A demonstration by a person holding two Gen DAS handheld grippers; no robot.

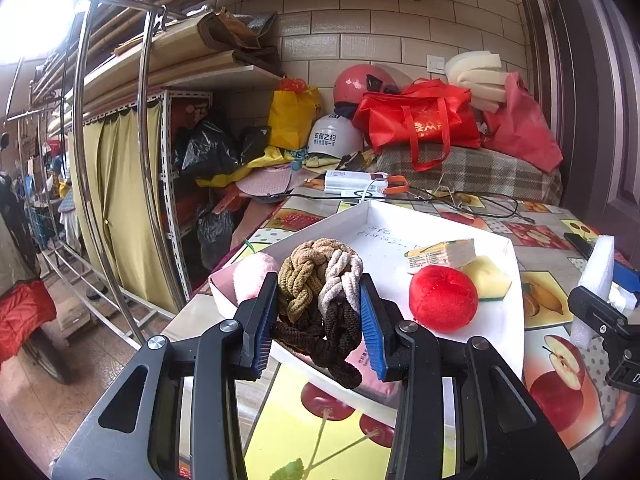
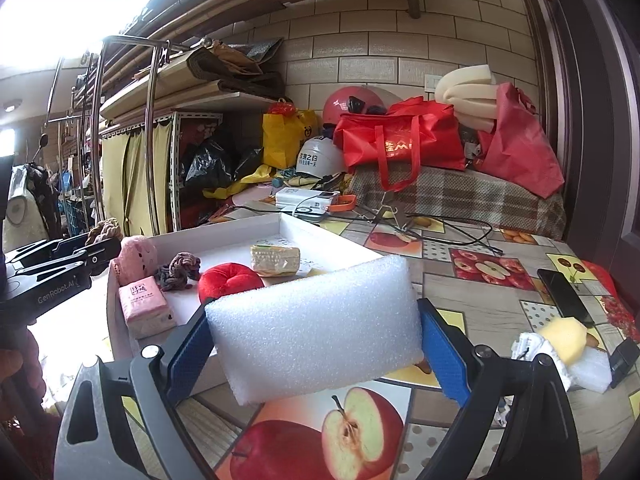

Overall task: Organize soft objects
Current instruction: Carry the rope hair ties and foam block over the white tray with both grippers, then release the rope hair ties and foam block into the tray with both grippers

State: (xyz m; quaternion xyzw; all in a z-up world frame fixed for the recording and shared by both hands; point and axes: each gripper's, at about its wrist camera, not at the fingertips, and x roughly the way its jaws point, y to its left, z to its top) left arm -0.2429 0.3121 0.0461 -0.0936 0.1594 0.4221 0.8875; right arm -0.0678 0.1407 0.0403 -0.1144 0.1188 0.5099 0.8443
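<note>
A knotted bundle of braided tan, cream and dark-brown soft cords [image 1: 320, 292] is being carried over the near edge of the shallow white cardboard tray [image 1: 400, 216], with the left gripper [image 1: 320, 320] clenching it between blue pads. Beside it, the right gripper [image 2: 316, 332] is grasping a white foam block [image 2: 316, 320] across its width, just short of the tray. Both loads seem bound for the tray, beside the red plush apple [image 1: 442, 300]; next, each needs lowering onto bare floor before releasing.

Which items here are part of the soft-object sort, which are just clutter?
Job:
braided scrunchies in left gripper
foam block in right gripper
white tray
red plush apple
pink plush

Clutter:
helmets
red bags
phone
cables
</note>
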